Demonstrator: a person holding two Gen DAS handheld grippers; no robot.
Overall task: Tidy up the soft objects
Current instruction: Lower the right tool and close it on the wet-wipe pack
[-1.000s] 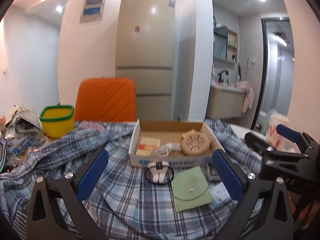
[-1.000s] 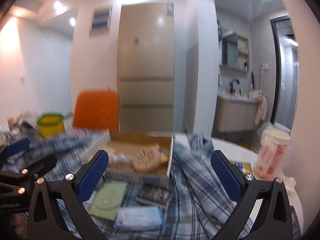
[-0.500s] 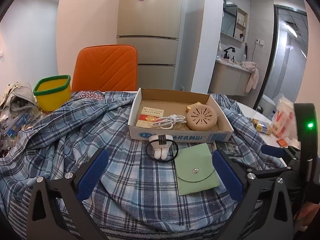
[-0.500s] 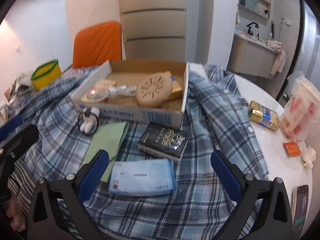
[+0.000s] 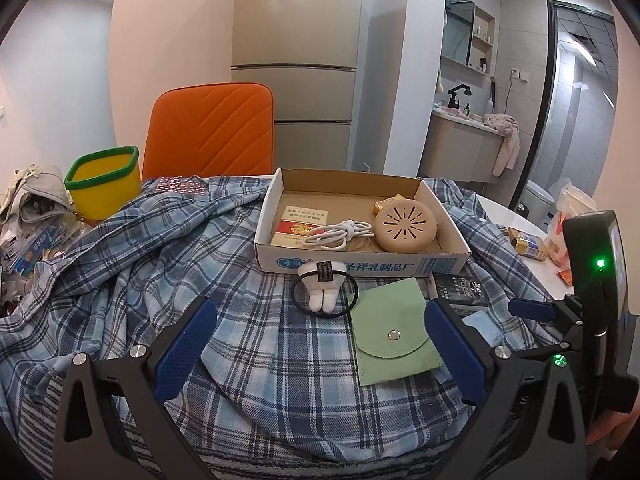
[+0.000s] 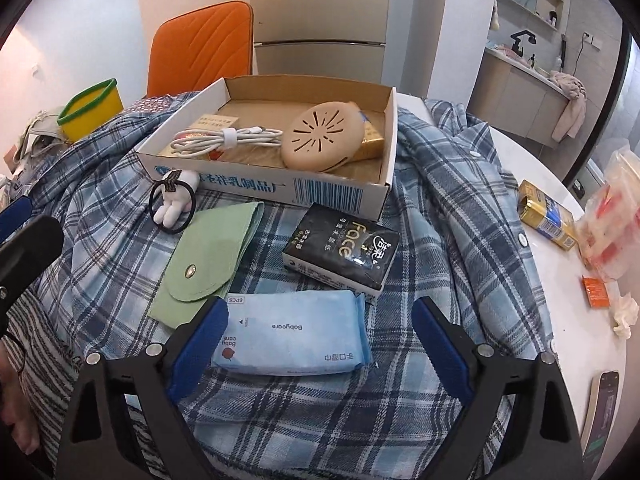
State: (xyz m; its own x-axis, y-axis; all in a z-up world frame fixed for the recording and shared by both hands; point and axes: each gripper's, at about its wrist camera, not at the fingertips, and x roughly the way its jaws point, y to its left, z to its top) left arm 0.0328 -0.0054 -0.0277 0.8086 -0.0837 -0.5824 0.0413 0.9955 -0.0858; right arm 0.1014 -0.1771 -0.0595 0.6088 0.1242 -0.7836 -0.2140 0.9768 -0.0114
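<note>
Right gripper (image 6: 316, 332) angled steeply down over the blue wet-wipe pack (image 6: 294, 332) on the plaid shirt (image 6: 452, 216); its jaws, just narrowing, stand wide, pads clear of the pack. Left gripper (image 5: 320, 344) tilted down, jaws apart, empty, near the green pouch (image 5: 390, 330).

A white round tabletop (image 6: 560, 280) is largely covered by a blue plaid shirt (image 6: 440, 208). On its bare right part are seen a gold pack (image 6: 546, 220), an orange sachet (image 6: 596, 291), a crumpled tissue (image 6: 626, 312) and a phone (image 6: 602, 420).
</note>
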